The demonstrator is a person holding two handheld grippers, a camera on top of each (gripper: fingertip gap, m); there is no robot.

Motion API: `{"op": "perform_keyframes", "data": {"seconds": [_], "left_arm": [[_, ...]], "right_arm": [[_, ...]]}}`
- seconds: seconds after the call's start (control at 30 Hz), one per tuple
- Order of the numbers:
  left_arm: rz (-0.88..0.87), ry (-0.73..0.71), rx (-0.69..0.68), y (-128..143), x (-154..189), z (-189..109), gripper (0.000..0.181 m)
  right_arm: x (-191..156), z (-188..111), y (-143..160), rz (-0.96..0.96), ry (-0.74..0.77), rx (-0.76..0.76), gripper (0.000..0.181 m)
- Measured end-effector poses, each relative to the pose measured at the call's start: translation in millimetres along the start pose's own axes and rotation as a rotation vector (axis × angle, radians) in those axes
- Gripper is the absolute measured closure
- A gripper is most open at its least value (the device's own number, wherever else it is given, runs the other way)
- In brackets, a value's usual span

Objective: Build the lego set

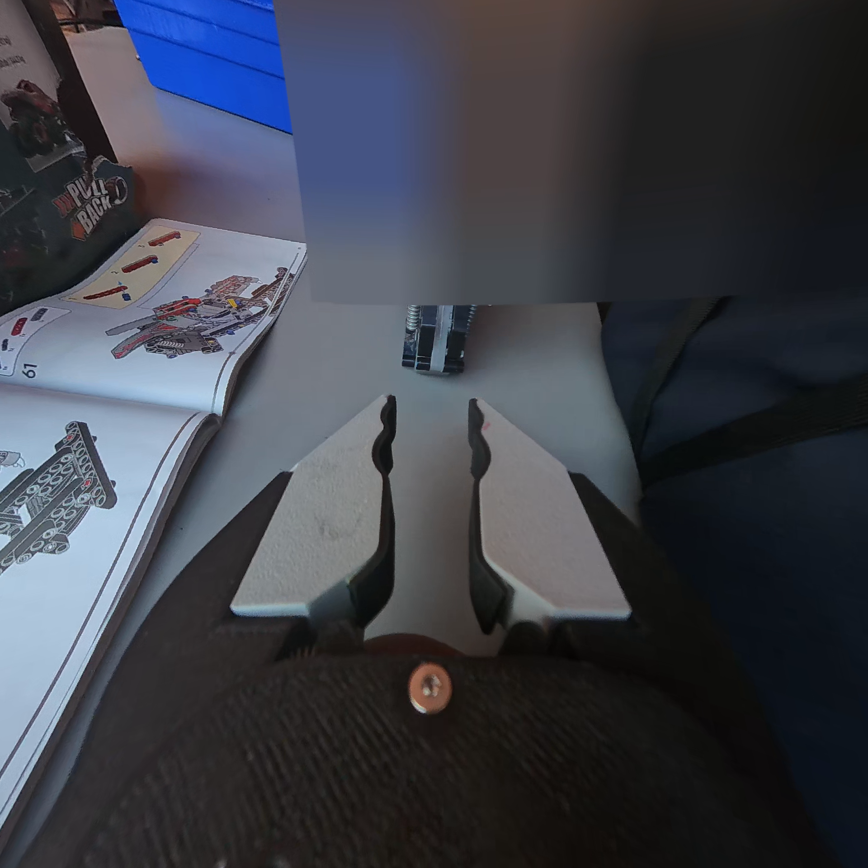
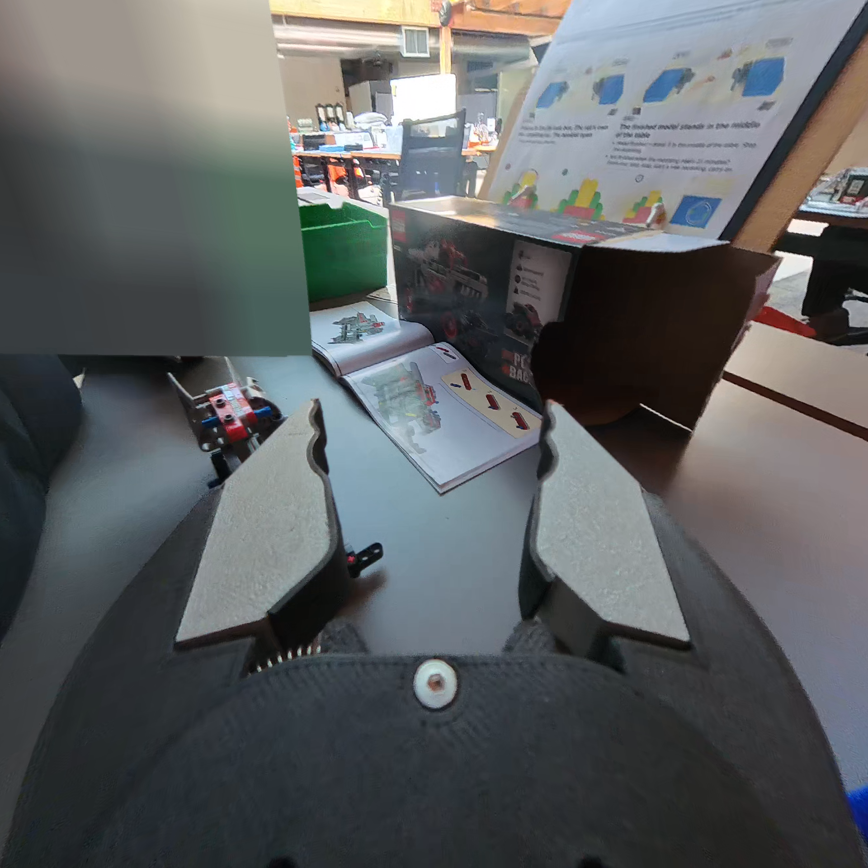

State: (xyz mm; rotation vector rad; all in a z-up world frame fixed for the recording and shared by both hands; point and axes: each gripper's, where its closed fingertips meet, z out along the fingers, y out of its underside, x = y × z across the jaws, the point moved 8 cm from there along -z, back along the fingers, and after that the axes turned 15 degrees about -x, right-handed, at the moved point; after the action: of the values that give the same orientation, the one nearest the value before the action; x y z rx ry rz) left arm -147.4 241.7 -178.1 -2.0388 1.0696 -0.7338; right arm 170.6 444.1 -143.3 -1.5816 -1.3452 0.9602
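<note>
A partly built lego model (image 2: 230,415) of black, grey and red parts with blue pins stands on the grey table, left of my right gripper's left finger. In the left wrist view the model (image 1: 434,340) stands just ahead of my left gripper (image 1: 432,404), its top hidden by a blurred patch. My left gripper is open with a narrow gap and holds nothing. My right gripper (image 2: 430,413) is wide open and empty above the table. A small black lego piece (image 2: 364,556) with a red pin lies on the table beside the right gripper's left finger.
The open instruction booklet (image 2: 422,399) lies on the table; it also shows in the left wrist view (image 1: 117,352). The dark lego box (image 2: 516,291) stands behind it, with a leaning instruction board (image 2: 657,117). A green bin (image 2: 345,249) and a blue bin (image 1: 211,56) stand farther back.
</note>
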Motion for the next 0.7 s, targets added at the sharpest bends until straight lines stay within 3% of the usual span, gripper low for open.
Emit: {"op": "perform_keyframes", "data": {"seconds": [0.1,0.23,0.37,0.5,0.6,0.7], "left_arm": [[0.021,-0.016,-0.017,0,2,2,0.153],[0.105,-0.068,-0.064,2,12,6,0.152],[0.038,-0.138,0.02,8,31,-6,0.145],[0.062,-0.159,0.041,35,74,-45,0.14],[0.036,-0.32,0.043,58,92,-92,0.141],[-0.053,-0.445,0.101,75,94,-145,0.143]], "right_arm": [[-7,-1,-2,-0.034,-0.067,0.012,0.093],[-12,-5,-5,-0.084,-0.037,0.036,0.095],[-12,-11,0,-0.09,0.005,0.003,0.093],[-35,-28,-14,-0.138,0.082,0.015,0.096],[-84,-35,-39,-0.227,0.06,0.04,0.111],[-140,-17,-65,-0.309,0.078,-0.007,0.114]]}}
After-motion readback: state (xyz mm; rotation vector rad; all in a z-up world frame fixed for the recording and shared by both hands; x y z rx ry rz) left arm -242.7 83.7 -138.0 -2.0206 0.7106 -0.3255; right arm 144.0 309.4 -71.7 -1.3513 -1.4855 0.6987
